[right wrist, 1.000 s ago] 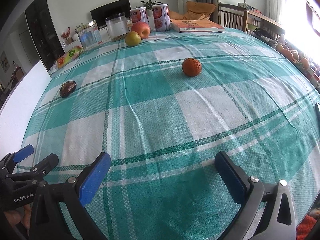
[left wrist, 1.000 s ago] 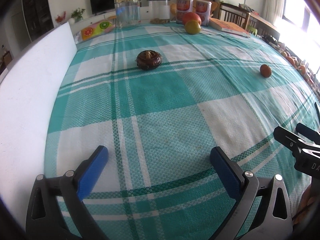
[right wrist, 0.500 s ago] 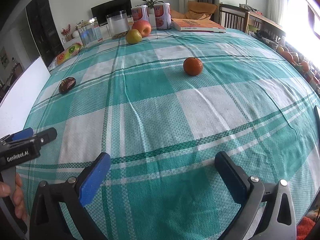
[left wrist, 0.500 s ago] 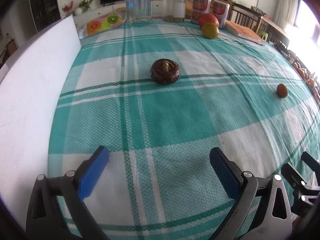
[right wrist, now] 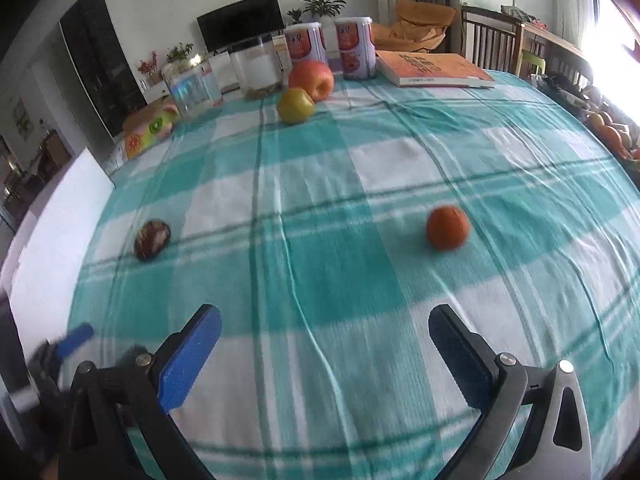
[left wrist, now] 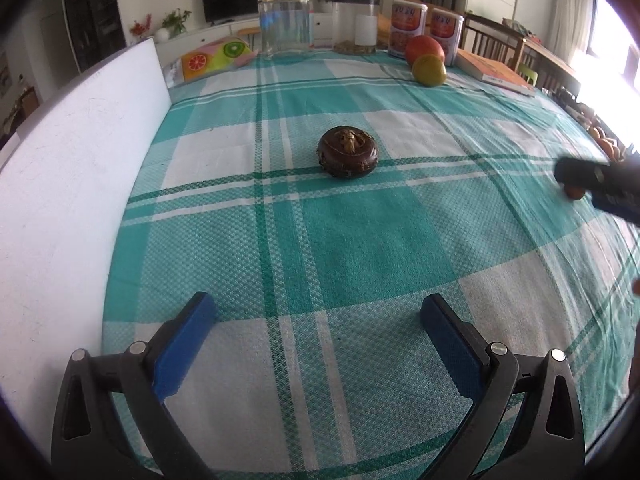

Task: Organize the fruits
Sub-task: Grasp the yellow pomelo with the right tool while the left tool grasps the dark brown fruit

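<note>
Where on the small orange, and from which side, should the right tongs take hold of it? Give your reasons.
Grip the orange across its widest middle, one finger on each side. It is round, so lower or higher contact would likely slip. Come straight forward and down with the right tongs, open and empty. The orange lies alone on the tablecloth, with nothing beside it to block either finger.

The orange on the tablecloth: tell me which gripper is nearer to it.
Right. The right gripper hangs open just short of the orange. The left gripper faces the dark brown fruit, far off to the orange's left.
</note>
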Demonstrator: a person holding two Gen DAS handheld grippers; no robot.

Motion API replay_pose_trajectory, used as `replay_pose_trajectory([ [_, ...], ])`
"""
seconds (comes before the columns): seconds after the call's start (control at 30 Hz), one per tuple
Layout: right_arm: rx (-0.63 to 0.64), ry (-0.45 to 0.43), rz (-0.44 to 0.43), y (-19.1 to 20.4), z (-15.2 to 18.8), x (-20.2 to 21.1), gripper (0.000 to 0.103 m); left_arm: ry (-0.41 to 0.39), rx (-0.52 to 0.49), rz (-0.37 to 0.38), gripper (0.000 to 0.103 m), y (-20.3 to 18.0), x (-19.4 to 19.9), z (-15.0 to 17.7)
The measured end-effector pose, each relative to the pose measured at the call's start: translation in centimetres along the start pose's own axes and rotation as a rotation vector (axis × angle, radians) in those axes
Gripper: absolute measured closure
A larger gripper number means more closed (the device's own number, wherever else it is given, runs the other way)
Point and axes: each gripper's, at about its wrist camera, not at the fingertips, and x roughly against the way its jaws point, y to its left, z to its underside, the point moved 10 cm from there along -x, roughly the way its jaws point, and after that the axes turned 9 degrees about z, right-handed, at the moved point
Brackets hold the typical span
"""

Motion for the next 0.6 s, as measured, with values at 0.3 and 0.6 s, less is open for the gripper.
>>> replay_pose_trajectory([
  [0.3,0.101,-0.049,0.034,3.7,-14.2,-11.6,0.007,0.0,0.001,0.0,0.0,0.0,0.0,0.0],
  [0.6,0.262,-0.039,0.151,5.7,-15.7,-14.7,0.054,0.0,0.001,0.001,0.0,0.0,-0.1,-0.1],
])
